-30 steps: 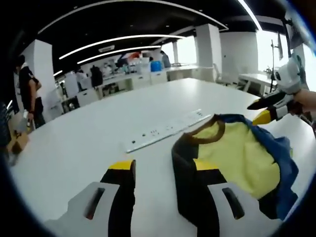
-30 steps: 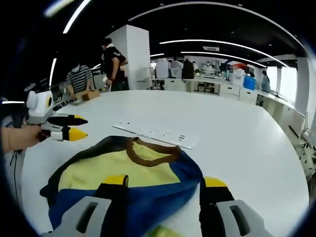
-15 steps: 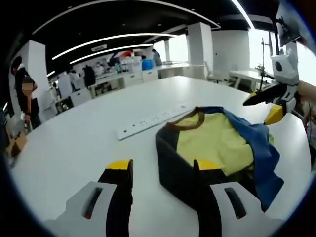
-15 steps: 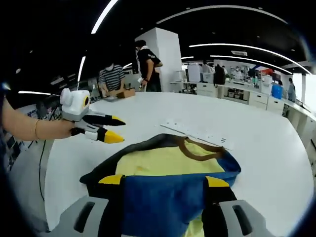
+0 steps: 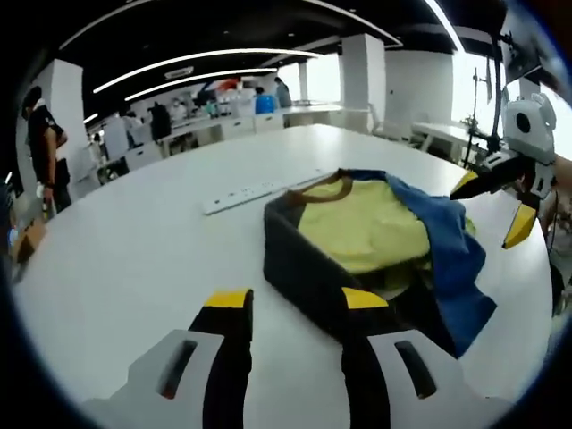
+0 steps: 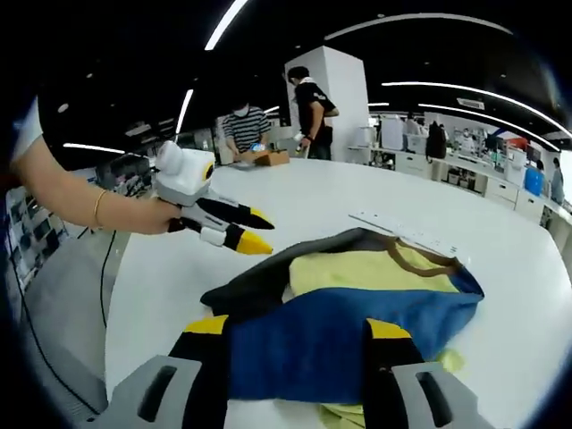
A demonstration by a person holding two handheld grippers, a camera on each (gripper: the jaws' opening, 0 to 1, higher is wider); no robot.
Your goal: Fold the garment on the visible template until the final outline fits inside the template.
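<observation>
Left gripper view: the garment (image 5: 375, 241), yellow with a brown collar, a dark panel and a blue fold, lies bunched on the white worktop (image 5: 134, 250), a white power strip (image 5: 255, 189) just beyond it. No lettering can be read on any of them. The left gripper (image 5: 295, 308) hovers with its jaws parted and empty. The right gripper (image 6: 295, 329) hovers over the blue fold, its jaws likewise apart.

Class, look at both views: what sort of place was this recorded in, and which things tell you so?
Probably an open-plan office or lab: a large white table holding a yellow, blue and dark folded garment and a white power strip, long ceiling light strips, and people standing at a bench.
</observation>
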